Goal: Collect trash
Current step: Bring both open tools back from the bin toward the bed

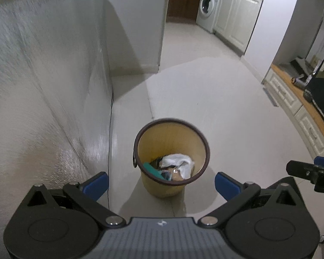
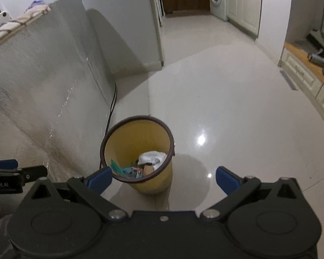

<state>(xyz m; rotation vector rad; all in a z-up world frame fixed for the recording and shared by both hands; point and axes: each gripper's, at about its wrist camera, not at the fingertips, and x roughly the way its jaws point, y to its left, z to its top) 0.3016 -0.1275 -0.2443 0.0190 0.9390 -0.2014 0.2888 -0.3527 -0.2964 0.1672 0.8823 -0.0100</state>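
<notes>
A yellow waste bin (image 1: 159,188) with a dark brown rim stands on the pale tiled floor; the right wrist view shows the bin (image 2: 155,183) too. Inside lie crumpled white paper (image 1: 178,161), a teal wrapper (image 1: 152,168) and brown scraps; from the right I see the white paper (image 2: 152,157) and colourful wrappers (image 2: 127,170). My left gripper (image 1: 161,183) hangs above and in front of the bin, open, nothing between its blue pads. My right gripper (image 2: 164,179) is open and empty too, with the bin under its left finger.
A grey sofa back (image 1: 43,86) rises close on the left, with a black cable (image 2: 112,105) running down beside it. White cabinets (image 1: 300,112) line the right wall. A washing machine (image 1: 208,6) stands in the far kitchen. Bare floor (image 2: 226,108) stretches ahead.
</notes>
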